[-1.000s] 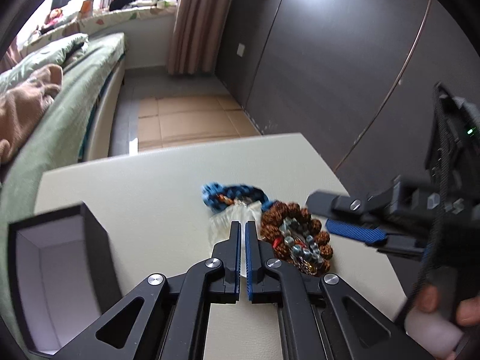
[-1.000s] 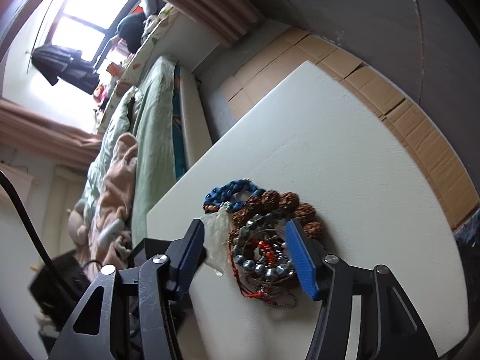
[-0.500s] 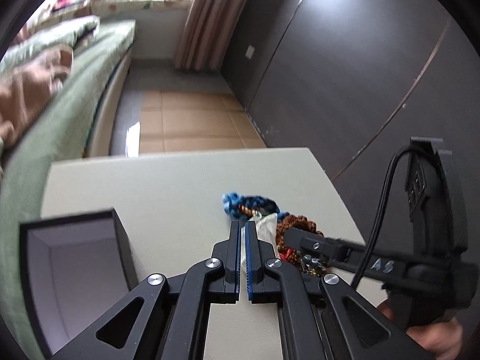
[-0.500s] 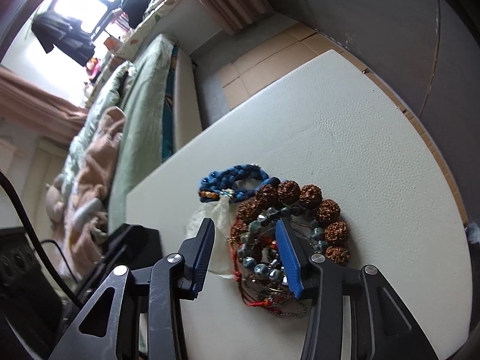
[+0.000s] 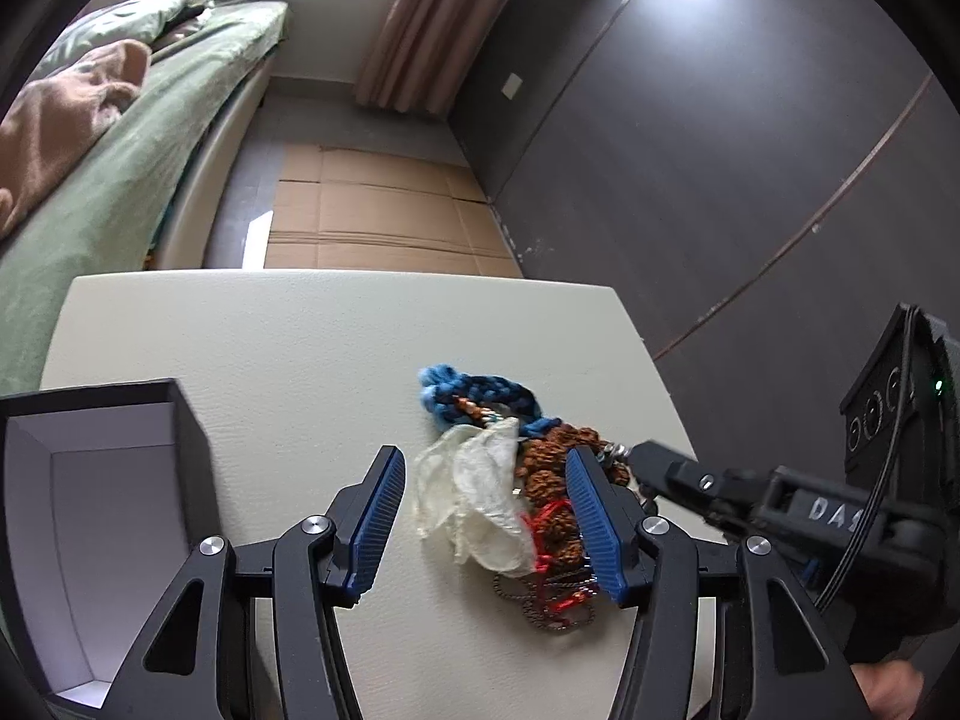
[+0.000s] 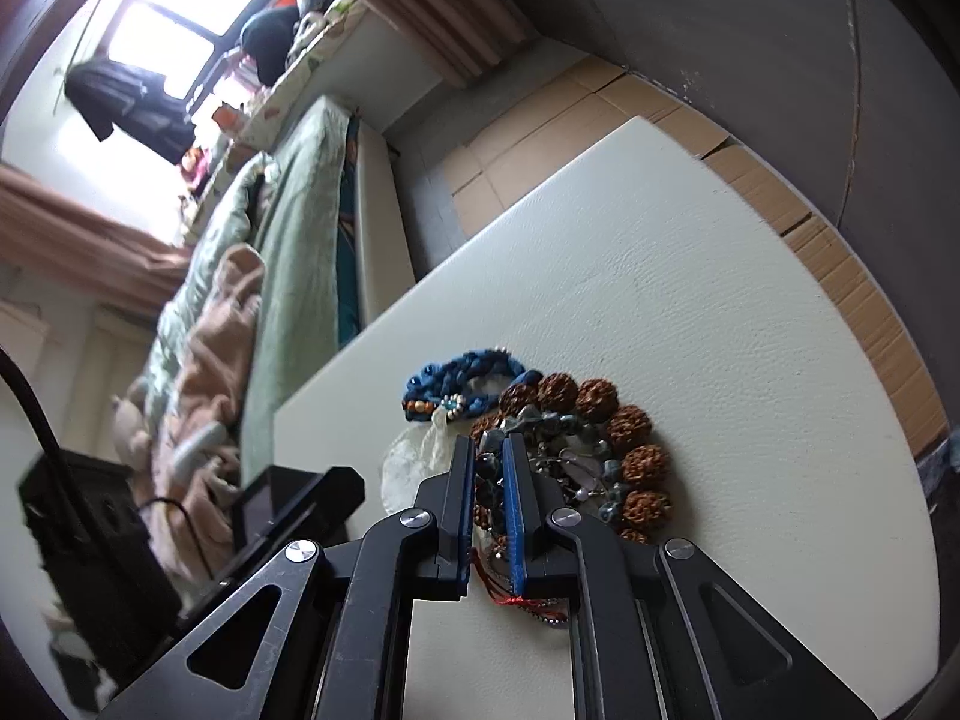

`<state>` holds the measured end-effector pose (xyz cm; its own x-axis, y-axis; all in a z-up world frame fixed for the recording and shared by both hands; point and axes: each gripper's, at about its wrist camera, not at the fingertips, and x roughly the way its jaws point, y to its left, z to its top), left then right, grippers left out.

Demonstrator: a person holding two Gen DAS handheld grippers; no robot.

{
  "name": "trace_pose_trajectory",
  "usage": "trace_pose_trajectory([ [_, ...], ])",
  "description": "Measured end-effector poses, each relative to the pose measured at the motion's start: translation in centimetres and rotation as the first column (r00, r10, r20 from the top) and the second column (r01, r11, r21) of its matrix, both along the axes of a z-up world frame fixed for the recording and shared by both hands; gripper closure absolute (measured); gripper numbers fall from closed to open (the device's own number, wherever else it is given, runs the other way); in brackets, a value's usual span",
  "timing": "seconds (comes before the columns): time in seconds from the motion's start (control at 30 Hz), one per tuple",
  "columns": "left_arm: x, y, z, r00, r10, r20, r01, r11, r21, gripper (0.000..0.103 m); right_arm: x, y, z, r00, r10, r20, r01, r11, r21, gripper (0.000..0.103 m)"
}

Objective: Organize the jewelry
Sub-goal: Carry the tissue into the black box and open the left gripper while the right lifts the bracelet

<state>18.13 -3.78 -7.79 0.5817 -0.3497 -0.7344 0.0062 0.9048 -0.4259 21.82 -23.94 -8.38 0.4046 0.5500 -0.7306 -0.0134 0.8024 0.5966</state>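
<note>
A jewelry pile lies on the cream table [image 5: 300, 348]: a blue braided bracelet [image 5: 474, 399], a brown bead bracelet [image 6: 636, 426], a grey stone bead bracelet [image 6: 555, 426], red cord and chain [image 5: 555, 594], and a white sheer pouch [image 5: 474, 498]. My left gripper [image 5: 486, 513] is open, its fingers either side of the pouch and brown beads. My right gripper [image 6: 489, 507] is shut on the grey stone bead bracelet; it shows in the left wrist view [image 5: 660, 468] entering from the right.
An open black box with a white inside [image 5: 90, 516] stands at the table's left. A bed [image 5: 120, 138] lies beyond the table's left, cardboard on the floor [image 5: 372, 210] behind, a dark wall [image 5: 720, 150] to the right.
My left gripper has opened from shut around the pouch. My right gripper has closed from wide open onto the grey stone beads and moved into the pile.
</note>
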Motion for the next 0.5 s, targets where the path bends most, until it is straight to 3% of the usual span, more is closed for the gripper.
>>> trace_pose_trajectory([
  [0.23,0.8,-2.4,-2.0,0.998,-0.006,-0.055,0.012,0.994,0.106,0.046,0.0,-1.6,0.8,0.999,-0.043,0.013,0.042,0.998,0.056,0.093],
  [0.27,1.0,-2.6,-2.6,0.998,0.001,-0.065,0.008,0.992,0.125,0.049,-0.1,-1.7,0.8,0.999,-0.045,0.013,0.044,0.997,0.062,0.093],
  [0.33,0.9,-2.4,-2.6,0.999,0.014,-0.042,-0.008,0.992,0.125,0.074,0.0,-1.7,0.9,0.999,-0.046,0.014,0.046,0.997,0.061,0.093],
  [0.37,1.0,-2.4,-2.6,0.999,0.015,-0.050,-0.007,0.990,0.143,0.098,0.0,-1.7,0.9,0.999,-0.046,0.014,0.045,0.997,0.062,0.093],
  [0.5,0.4,-1.4,-1.8,0.999,0.042,-0.015,-0.040,0.991,0.126,0.100,-0.1,-2.0,1.1,0.999,-0.039,0.017,0.038,0.997,0.068,0.093],
])
